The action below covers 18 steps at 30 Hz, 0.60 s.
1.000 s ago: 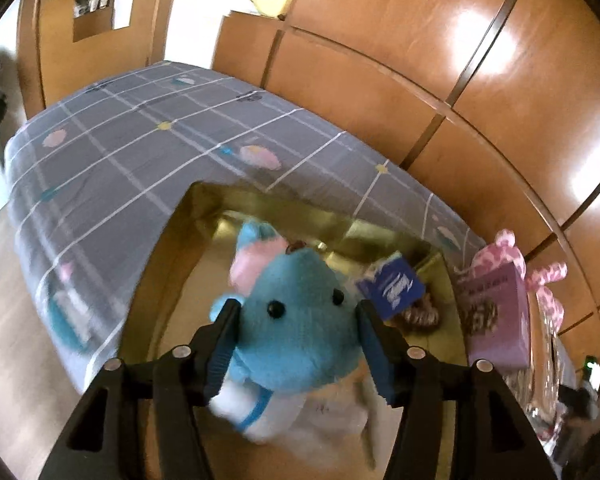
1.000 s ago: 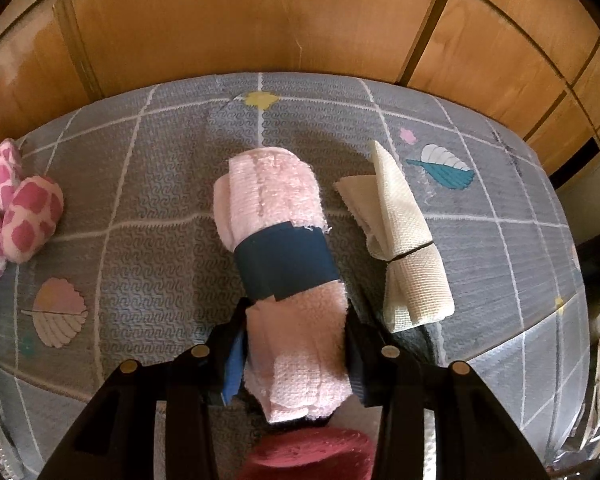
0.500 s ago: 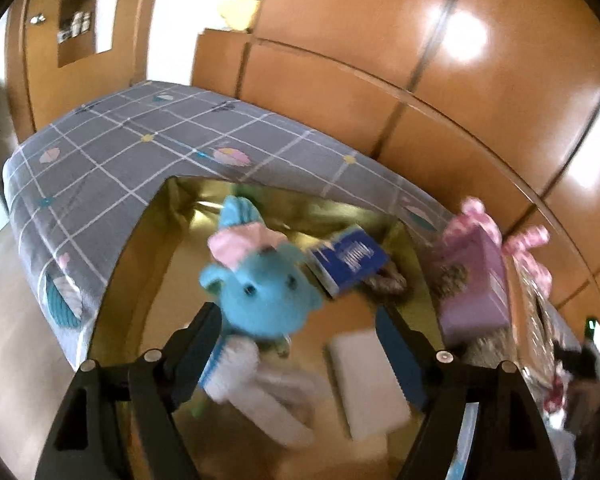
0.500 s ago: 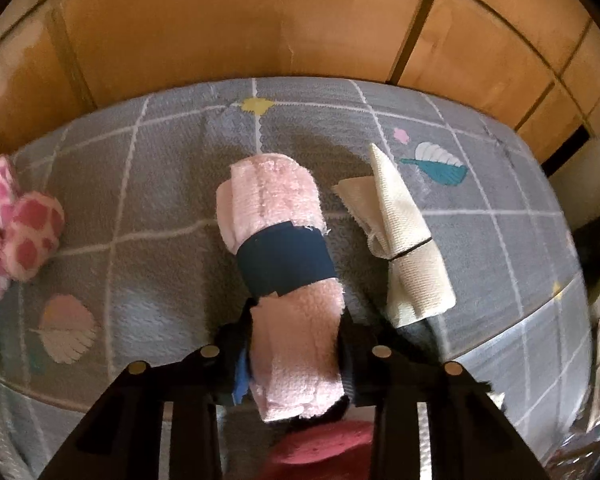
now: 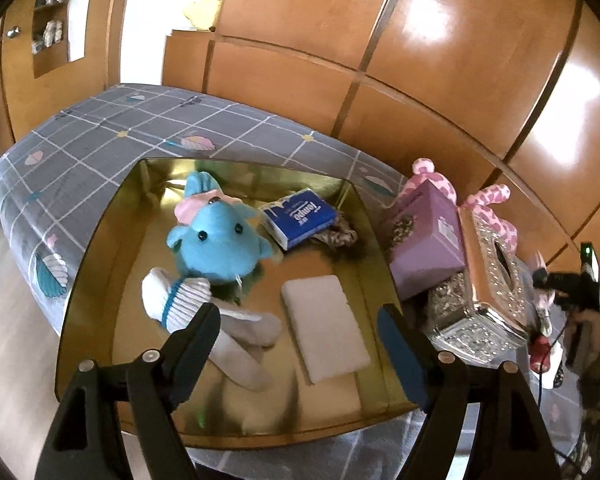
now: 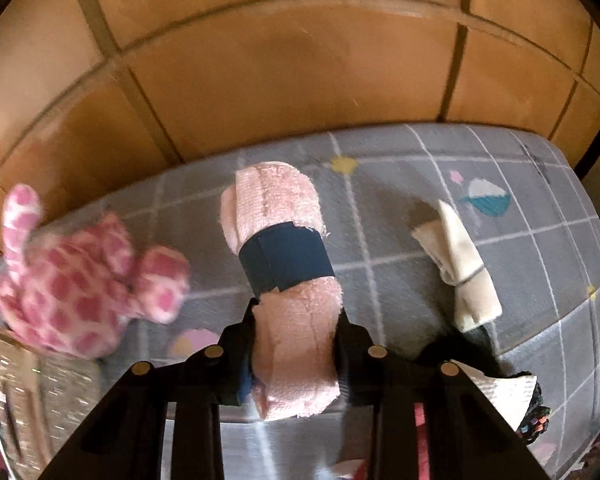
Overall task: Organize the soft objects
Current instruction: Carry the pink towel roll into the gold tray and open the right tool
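A blue plush toy [image 5: 220, 244] lies in the gold tray [image 5: 100, 264] on the bed, next to a white sock [image 5: 176, 304], a white pad [image 5: 324, 336] and a blue tissue pack [image 5: 300, 218]. My left gripper [image 5: 297, 312] hovers open above the tray's near half, with nothing between its fingers. In the right wrist view, my right gripper [image 6: 298, 320] is shut on the near end of a pink towel roll [image 6: 278, 208] with a dark blue band. The roll is lifted off the bedspread.
A purple box [image 5: 424, 248], a silver tissue box [image 5: 488, 300] and a pink spotted plush [image 6: 80, 280] sit right of the tray. A cream rolled cloth [image 6: 464, 268] lies on the grey checked bedspread [image 6: 420, 184]. Wooden wall panels run behind the bed.
The left gripper opened, dropped the blue plush into the tray and drew back. The right gripper closed on the pink towel roll and lifted it, swinging toward the pink spotted plush.
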### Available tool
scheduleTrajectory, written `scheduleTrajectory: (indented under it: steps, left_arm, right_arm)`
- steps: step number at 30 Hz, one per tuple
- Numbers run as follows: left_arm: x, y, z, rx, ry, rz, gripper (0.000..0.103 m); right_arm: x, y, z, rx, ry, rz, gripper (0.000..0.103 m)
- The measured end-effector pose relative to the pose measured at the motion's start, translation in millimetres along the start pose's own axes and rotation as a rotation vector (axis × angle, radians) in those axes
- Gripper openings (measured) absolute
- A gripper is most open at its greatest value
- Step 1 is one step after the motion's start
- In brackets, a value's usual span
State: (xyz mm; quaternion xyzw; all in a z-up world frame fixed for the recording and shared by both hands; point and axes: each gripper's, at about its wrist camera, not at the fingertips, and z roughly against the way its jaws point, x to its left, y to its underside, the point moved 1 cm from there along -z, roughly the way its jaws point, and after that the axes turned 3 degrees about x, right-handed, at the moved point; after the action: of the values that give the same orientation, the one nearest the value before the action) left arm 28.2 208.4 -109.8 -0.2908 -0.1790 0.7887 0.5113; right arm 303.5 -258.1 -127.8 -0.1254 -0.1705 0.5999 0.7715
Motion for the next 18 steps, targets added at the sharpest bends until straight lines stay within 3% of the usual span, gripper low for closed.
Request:
scheduleTrajectory:
  steps: [10, 18]
  left_arm:
    - [-13, 9, 11, -0.004, 0.028, -0.029, 0.083]
    - [-12, 14, 16, -0.007, 0.032, -0.04, 0.084]
  right_arm:
    - [72, -28, 39, -0.087, -0.094, 0.09, 0.031]
    - [161, -19, 70, -0.162, -0.235, 0.263, 0.031]
